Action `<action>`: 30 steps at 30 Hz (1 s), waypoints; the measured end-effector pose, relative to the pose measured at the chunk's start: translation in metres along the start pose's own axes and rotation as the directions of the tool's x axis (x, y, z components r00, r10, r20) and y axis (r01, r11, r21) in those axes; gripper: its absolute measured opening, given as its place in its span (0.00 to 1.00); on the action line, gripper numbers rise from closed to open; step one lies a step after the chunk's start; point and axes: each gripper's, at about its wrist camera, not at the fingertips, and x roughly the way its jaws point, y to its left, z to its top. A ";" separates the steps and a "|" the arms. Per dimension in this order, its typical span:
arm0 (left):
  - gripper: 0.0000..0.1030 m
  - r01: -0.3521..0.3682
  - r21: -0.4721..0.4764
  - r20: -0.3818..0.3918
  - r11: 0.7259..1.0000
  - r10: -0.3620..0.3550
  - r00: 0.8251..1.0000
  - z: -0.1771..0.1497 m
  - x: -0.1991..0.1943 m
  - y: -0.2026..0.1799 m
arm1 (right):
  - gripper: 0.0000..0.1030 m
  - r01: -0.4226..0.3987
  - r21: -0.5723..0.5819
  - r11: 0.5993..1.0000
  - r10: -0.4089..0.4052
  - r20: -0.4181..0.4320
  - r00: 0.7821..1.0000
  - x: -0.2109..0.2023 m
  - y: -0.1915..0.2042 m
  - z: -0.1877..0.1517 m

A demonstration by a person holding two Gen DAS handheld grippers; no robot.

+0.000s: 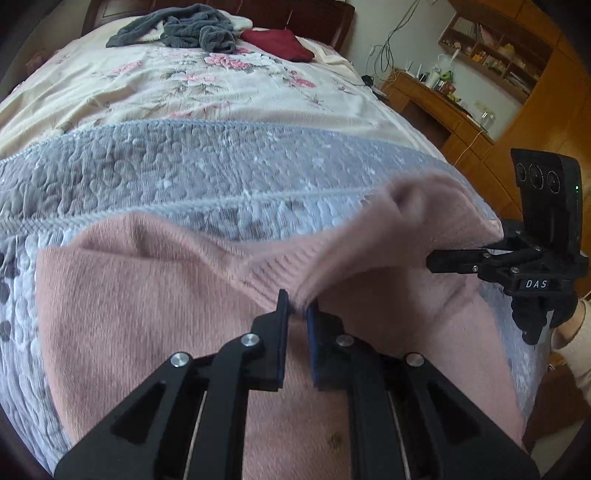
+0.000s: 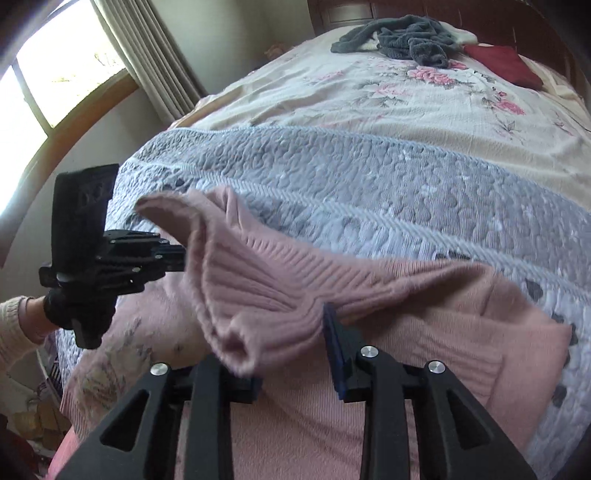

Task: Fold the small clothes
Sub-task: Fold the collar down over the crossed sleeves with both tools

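- We see one bed [image 1: 229, 92] filling both views, under a cream floral cover; its far half lies mostly bare up to a wooden headboard [image 2: 480, 11].
- One grey-blue quilted blanket [image 1: 184, 162] crosses the near half, its corded edge running side to side, with open quilt beyond the garment.
- One pink knit sweater [image 1: 140, 295] lies on that blanket at the near edge; its lower part is cut off by both frames.
- Two other garments sit by the headboard: a dark grey heap [image 1: 192, 27] and a dark red piece [image 1: 280, 42], well apart from the sweater.
- Our left gripper [image 1: 297, 314] has its jaws nearly together, pinching a ribbed fold of the sweater.
- Our right gripper [image 2: 291, 354] has its jaws spread wider around a bunched ribbed cuff; one pad is hidden by the knit.
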 end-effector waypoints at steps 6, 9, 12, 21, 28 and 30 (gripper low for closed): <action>0.08 0.064 -0.100 -0.052 0.993 -0.070 0.996 -0.033 -0.021 0.021 | 0.46 -0.102 0.095 0.990 0.106 -0.038 0.994 -0.022 -0.008 -0.039; 0.28 0.131 -0.196 -0.035 0.972 -0.140 0.989 -0.030 -0.025 0.027 | 0.53 -0.177 0.196 0.965 0.179 0.008 0.984 -0.027 -0.017 -0.036; 0.34 0.129 -0.264 -0.038 0.956 -0.144 0.989 -0.017 -0.010 0.030 | 0.54 -0.116 0.281 0.953 0.125 -0.013 0.992 -0.008 -0.028 -0.021; 0.07 0.100 -0.427 -0.045 0.899 -0.132 0.990 0.030 0.049 0.064 | 0.26 -0.128 0.461 0.878 0.146 -0.004 0.989 0.057 -0.075 0.016; 0.07 0.063 -0.355 -0.028 0.933 -0.078 0.997 0.053 0.052 0.072 | 0.13 -0.110 0.445 0.889 0.113 0.020 0.993 0.062 -0.086 0.021; 0.08 0.049 -0.332 -0.055 0.942 -0.071 0.996 0.048 0.051 0.069 | 0.17 -0.102 0.441 0.892 0.109 0.011 0.994 0.062 -0.085 0.018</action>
